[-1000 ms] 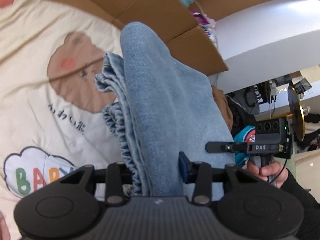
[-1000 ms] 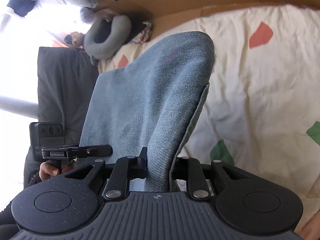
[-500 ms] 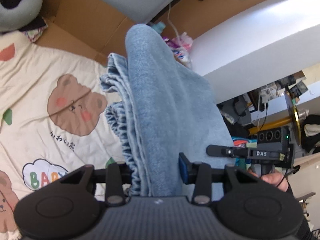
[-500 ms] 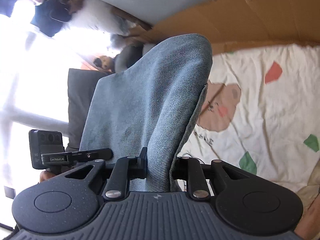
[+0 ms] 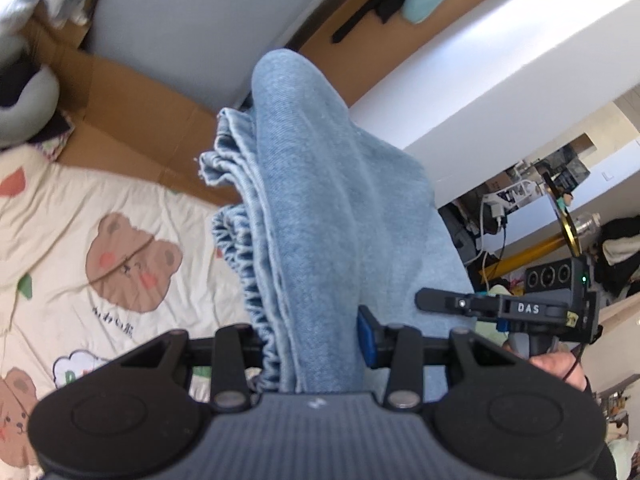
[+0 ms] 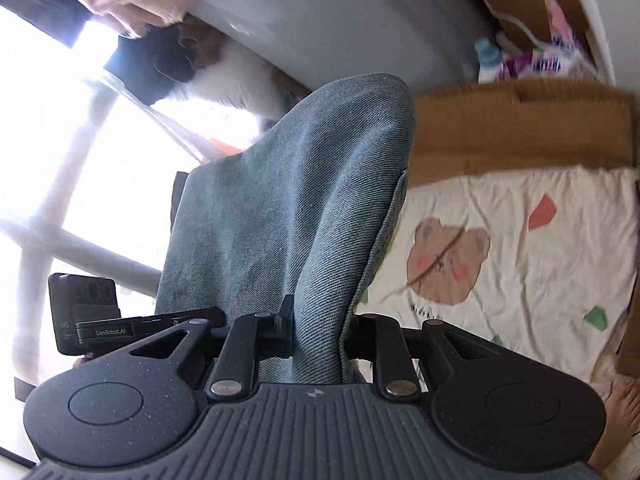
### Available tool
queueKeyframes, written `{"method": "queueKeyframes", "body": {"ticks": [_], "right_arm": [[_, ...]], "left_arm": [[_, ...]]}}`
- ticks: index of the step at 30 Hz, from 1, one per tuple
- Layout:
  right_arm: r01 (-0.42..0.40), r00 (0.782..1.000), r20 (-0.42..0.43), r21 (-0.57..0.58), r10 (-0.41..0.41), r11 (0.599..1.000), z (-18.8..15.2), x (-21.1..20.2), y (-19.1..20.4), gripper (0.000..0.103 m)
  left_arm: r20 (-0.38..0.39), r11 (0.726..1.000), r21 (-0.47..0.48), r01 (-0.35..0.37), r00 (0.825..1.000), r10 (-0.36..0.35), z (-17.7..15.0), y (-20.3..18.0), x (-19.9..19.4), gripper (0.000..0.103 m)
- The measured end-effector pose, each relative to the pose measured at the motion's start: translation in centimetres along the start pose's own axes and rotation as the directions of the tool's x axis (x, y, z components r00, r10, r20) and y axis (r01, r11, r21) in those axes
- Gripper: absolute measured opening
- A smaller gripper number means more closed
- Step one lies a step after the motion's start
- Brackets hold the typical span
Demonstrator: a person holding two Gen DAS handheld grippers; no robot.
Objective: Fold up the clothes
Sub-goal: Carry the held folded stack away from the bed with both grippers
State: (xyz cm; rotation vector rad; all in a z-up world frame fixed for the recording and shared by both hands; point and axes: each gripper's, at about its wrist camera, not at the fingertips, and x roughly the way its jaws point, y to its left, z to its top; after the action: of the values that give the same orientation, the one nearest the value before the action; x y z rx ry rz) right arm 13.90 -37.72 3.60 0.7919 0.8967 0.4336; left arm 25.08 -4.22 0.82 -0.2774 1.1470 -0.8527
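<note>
A light blue denim garment (image 5: pixel 320 216) with an elastic gathered waistband hangs lifted in the air between both grippers. My left gripper (image 5: pixel 316 344) is shut on its gathered edge. My right gripper (image 6: pixel 318 336) is shut on the other end of the same denim (image 6: pixel 288 216), which drapes up over the fingers and hides their tips. In the left wrist view the right gripper (image 5: pixel 516 308) shows at the right, held by a hand. The left gripper (image 6: pixel 100 320) appears at the left of the right wrist view.
Below lies a cream quilt (image 5: pixel 60 240) printed with brown bears (image 6: pixel 448 264). Cardboard (image 5: pixel 120 128) borders its far edge, with a grey wall behind. A grey cushion (image 5: pixel 24 100) sits far left. A bright window (image 6: pixel 60 184) and a bare foot (image 6: pixel 620 420) show in the right wrist view.
Both grippers have risen and tilted upward with the denim still held. The quilt has dropped lower in both views, and the wall, cardboard and window have come into sight.
</note>
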Motion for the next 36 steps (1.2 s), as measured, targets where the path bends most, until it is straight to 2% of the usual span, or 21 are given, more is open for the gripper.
{"method": "queueKeyframes", "body": {"ticks": [8,12,18,26,31,36], "right_arm": [[0.015,0.999,0.046,0.004,-0.015,1.000,1.4,-4.1,-2.0,0.020],[0.038,0.994,0.099,-0.016,-0.036,0.999,2.3,-5.8,-3.8,0.020],[0.075,0.983,0.166,0.003,-0.075,0.997,3.6,-9.0,-7.6,0.020],[0.170,0.955,0.240,0.031,-0.172,0.985,4.1,-13.0,-13.7,0.020],[0.240,0.931,0.276,0.032,-0.239,0.970,3.8,-14.9,-17.6,0.020],[0.289,0.906,0.300,0.080,-0.300,0.954,3.4,-16.1,-22.0,0.020]], "left_arm": [[0.001,0.998,0.046,0.032,0.999,-0.032,0.7,-2.8,3.5,0.042],[0.020,0.995,0.079,0.065,0.998,-0.067,1.3,-3.3,6.7,0.042],[0.009,0.985,0.118,0.124,0.992,-0.126,2.3,-4.6,12.7,0.042],[-0.040,0.968,0.129,0.217,0.976,-0.213,2.5,-6.1,22.1,0.042],[-0.083,0.953,0.148,0.263,0.964,-0.253,2.1,-7.6,26.9,0.042],[-0.120,0.941,0.152,0.303,0.950,-0.287,1.5,-8.4,31.4,0.042]]}}
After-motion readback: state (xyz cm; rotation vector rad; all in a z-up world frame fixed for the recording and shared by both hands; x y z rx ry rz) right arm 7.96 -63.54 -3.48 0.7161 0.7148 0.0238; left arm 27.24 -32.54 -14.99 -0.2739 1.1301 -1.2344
